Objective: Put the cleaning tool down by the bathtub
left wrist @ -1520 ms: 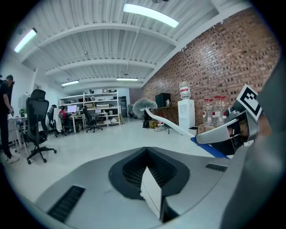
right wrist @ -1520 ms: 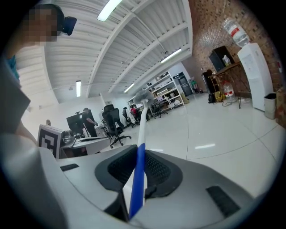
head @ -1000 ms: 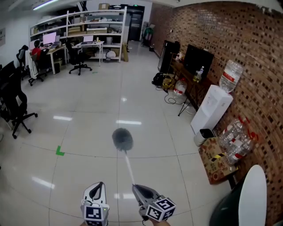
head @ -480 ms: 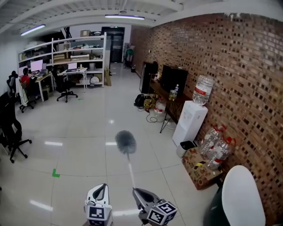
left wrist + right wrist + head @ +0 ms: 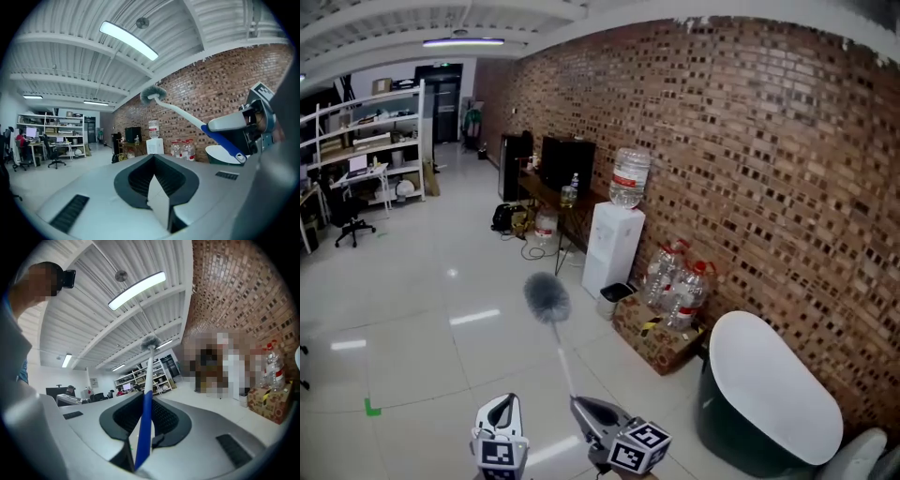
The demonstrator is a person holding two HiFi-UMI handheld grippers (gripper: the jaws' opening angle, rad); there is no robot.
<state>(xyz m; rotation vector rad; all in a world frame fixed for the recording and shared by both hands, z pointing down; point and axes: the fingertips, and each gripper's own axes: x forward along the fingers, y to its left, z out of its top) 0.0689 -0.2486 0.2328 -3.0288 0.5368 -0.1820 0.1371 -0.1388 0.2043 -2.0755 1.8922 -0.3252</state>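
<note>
Cleaning tool (image 5: 559, 345) clamped in right gripper (image 5: 598, 412); left gripper (image 5: 501, 411) closed, empty. Glossy floor (image 5: 422, 356); bathtub (image 5: 769, 398) near right, by brick wall (image 5: 750, 169).

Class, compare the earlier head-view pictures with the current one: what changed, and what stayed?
The view swung right: the shelves slid to the left edge, and the bathtub came further into view at lower right. The right hand-held gripper stays shut on the brush; the left hand-held gripper stays shut, empty.

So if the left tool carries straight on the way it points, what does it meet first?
Open floor nearby; beyond that, probably the water dispenser at the brick wall, though depth is unclear.
</note>
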